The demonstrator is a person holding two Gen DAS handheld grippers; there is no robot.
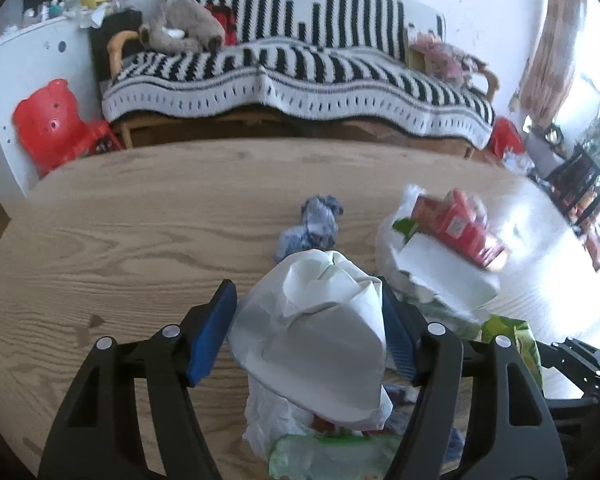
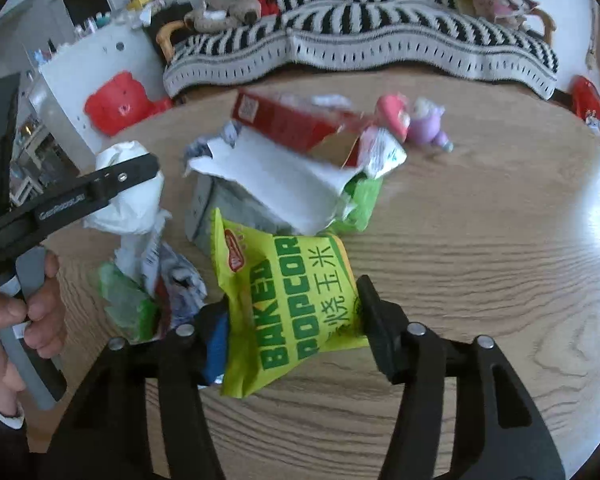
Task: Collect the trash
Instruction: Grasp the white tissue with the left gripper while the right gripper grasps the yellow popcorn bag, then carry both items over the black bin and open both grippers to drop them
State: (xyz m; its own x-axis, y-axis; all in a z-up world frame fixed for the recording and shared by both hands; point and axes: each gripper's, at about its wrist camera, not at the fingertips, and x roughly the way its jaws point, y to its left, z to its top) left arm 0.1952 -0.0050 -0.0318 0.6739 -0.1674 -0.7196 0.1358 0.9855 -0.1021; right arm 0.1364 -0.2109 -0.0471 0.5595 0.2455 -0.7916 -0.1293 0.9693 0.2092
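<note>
Both grippers grip trash above the table [image 1: 120,220]. Left gripper [image 1: 308,312] has its jaws partly closed around a white bag [image 1: 320,320]; right gripper [image 2: 292,312] pinches a green popcorn bag [image 2: 288,300]. Just beyond the popcorn bag, a red box [image 2: 292,120] lies on a pile of torn wrappers [image 2: 268,184].

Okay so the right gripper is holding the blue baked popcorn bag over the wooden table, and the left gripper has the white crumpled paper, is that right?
Not quite: the popcorn bag is yellow-green, not blue, as the right wrist view shows. The rest holds: the right gripper grips it over the wooden table, and the left gripper has the white crumpled paper.
</note>
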